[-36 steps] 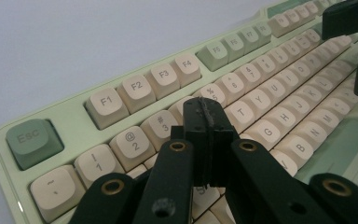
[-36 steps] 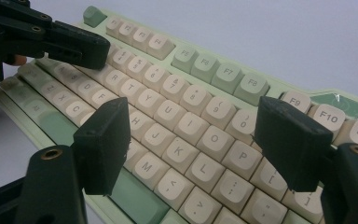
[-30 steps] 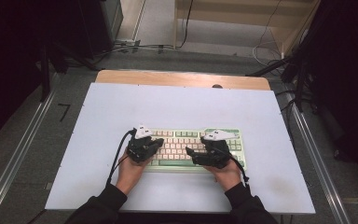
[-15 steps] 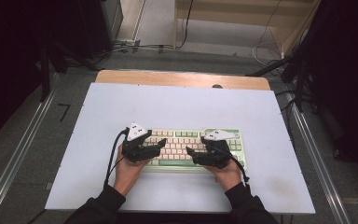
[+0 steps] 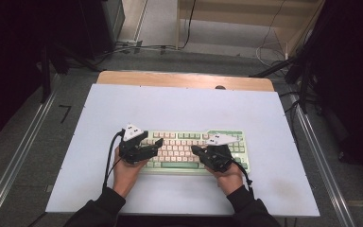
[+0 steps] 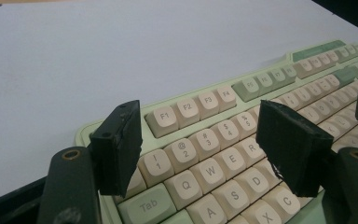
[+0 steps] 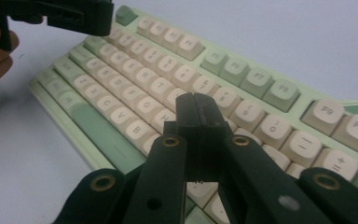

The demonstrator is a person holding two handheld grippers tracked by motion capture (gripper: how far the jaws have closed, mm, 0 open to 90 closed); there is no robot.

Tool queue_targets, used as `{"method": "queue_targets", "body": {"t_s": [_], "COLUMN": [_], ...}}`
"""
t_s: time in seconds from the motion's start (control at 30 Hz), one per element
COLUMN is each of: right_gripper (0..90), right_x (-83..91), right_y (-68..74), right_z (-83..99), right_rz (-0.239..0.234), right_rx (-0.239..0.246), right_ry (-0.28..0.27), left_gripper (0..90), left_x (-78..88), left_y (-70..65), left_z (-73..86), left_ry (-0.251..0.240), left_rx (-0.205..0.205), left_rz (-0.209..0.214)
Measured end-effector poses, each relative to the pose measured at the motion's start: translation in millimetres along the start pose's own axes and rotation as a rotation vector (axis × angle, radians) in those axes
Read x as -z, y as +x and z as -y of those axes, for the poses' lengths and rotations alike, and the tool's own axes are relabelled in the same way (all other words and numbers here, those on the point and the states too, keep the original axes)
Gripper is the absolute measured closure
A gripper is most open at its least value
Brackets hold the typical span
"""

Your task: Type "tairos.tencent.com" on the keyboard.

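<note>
A pale green keyboard (image 5: 189,142) with cream keys lies on the white table top, near its front. My left gripper (image 5: 155,146) hovers over the keyboard's left end, open. In the left gripper view its jaws (image 6: 198,126) stand wide apart above the number and QWER keys (image 6: 214,154), with nothing between them. My right gripper (image 5: 194,150) is over the middle of the keyboard. Its jaws have just been closing and now press together (image 7: 198,109), empty, above the upper letter rows (image 7: 149,84). Whether they touch a key I cannot tell.
The white table top (image 5: 179,109) stretches behind and beside the keyboard, with a wooden strip (image 5: 184,80) along its far edge. Metal rails (image 5: 23,156) run down both sides. Cables (image 5: 137,47) lie on the floor beyond. My left gripper's body (image 7: 74,16) crosses the right gripper view's top left.
The left gripper's jaws have spread apart and it shifted slightly left. The right gripper's jaws have come together, with the hand staying in place.
</note>
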State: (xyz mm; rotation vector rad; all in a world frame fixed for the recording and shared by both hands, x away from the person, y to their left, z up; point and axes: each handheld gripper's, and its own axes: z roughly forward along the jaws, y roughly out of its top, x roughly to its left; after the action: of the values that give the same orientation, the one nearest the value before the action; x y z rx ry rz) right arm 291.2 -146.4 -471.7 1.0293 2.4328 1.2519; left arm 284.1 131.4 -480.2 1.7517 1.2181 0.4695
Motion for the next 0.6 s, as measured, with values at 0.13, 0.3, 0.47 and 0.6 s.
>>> {"method": "queue_targets", "body": {"t_s": [0.13,0.3,0.47,0.6], "right_gripper": [87.4,87.3,87.3,87.3], "right_x": [-3.4,-7.4,-12.4,-16.1], "right_y": [6.1,9.9,12.4,14.3], "right_z": [0.3,1.0,2.1,3.0], "right_rz": [-0.015,-0.029,-0.037,-0.04], "right_rx": [0.027,0.035,0.04,0.048], "right_ry": [0.016,0.029,0.047,0.059], "left_gripper": [31.6,31.8,31.9,31.9], "left_x": [-0.1,0.3,0.1,-0.1], "left_y": [0.2,0.7,0.4,0.6], "left_z": [0.2,0.2,0.3,0.3], "left_ry": [0.0,-0.002,-0.001,0.001], "left_rx": [0.0,0.001,0.002,0.002], "left_rz": [-0.003,-0.002,0.0,-0.001]}}
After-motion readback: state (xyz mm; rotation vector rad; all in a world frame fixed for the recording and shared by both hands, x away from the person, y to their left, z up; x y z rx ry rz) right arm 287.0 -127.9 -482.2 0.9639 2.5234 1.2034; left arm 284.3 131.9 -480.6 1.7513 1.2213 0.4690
